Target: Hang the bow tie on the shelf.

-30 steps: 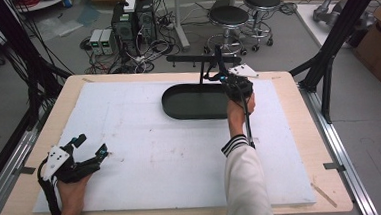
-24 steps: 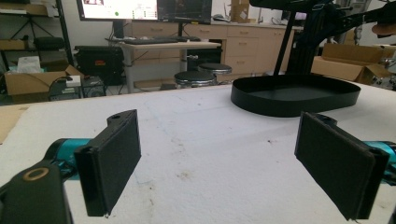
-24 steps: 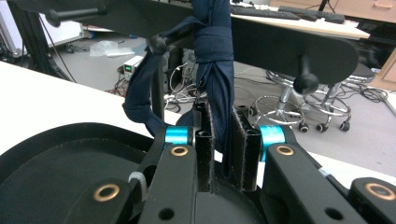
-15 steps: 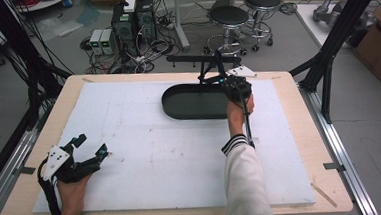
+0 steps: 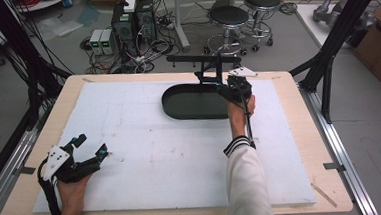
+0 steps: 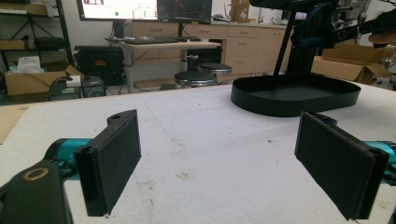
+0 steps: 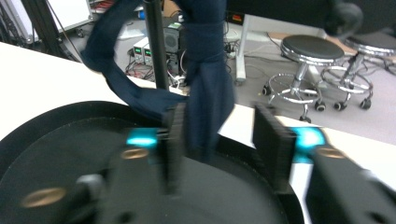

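The right gripper [image 7: 219,135], jaws just opened, has let go of the dark cloth [image 7: 205,84] hanging on the rack [image 5: 203,61] at the tabletop's far edge above the black tray [image 5: 191,105], so the hanging looks done, while the left gripper [image 5: 88,146] rests open near the front left corner.

The left claw [image 5: 88,148] lies low at the near left of the desk [image 5: 130,131], its jaws spread wide with nothing between them. The right claw [image 5: 216,83] (on an outstretched, white-sleeved forearm) reaches far across; its jaws have just been opening and now stand apart.

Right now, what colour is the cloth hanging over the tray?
Dark navy blue cloth, clearest in the right gripper view.
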Available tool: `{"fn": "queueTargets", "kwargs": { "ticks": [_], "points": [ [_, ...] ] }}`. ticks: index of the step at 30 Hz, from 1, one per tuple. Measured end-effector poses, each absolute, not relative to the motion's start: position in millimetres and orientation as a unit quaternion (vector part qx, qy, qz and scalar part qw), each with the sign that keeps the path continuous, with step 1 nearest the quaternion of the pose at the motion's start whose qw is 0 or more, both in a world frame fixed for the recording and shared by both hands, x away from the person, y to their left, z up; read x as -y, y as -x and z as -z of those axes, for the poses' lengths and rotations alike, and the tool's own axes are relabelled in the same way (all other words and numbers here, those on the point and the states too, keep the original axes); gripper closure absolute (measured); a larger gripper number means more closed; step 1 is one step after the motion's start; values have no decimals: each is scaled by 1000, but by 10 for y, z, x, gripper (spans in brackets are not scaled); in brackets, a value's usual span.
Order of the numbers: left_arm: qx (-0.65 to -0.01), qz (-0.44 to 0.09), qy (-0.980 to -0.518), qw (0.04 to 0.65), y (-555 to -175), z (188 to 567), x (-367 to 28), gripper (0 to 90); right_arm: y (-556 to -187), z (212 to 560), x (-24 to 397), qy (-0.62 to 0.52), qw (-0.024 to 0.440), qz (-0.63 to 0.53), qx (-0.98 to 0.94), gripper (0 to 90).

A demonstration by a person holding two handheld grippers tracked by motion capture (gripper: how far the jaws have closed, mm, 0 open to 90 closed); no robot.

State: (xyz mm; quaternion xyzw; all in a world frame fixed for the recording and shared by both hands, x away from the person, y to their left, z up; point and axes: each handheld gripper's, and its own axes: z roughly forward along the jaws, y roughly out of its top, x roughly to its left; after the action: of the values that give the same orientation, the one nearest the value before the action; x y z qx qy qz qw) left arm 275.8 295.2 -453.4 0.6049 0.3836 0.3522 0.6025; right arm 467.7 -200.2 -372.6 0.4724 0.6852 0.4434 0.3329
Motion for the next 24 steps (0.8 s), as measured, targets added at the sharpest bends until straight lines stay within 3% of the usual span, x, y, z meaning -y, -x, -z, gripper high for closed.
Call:
{"fn": "queueTargets", "kwargs": {
  "ticks": [2,3,4,10,13,16,24],
  "points": [
    [-383,-352,-605,602,-2757,4533,-2952,147,-4668,3717,2005,-473,326,-444,-688,456],
    [-383,-352,-605,602,-2757,4534,-2952,147,-4643,3694,1995,-470,319,-441,-695,348],
    [-384,-352,-605,602,-2757,4534,-2952,147,-4643,3694,1995,-470,319,-441,-695,348],
    [-385,-353,-606,600,-2757,4533,-2953,150,-4525,3631,1931,-464,273,-419,-731,113],
    [-383,-354,-607,600,-2755,4533,-2949,150,-4461,3613,1945,-456,260,-433,-733,113],
    [-382,-354,-607,601,-2756,4533,-2949,150,-4290,3590,2029,-428,209,-489,-731,112],
    [-383,-353,-607,600,-2756,4533,-2951,149,-3815,3623,2244,-381,190,-530,-734,111]
  ]
}}
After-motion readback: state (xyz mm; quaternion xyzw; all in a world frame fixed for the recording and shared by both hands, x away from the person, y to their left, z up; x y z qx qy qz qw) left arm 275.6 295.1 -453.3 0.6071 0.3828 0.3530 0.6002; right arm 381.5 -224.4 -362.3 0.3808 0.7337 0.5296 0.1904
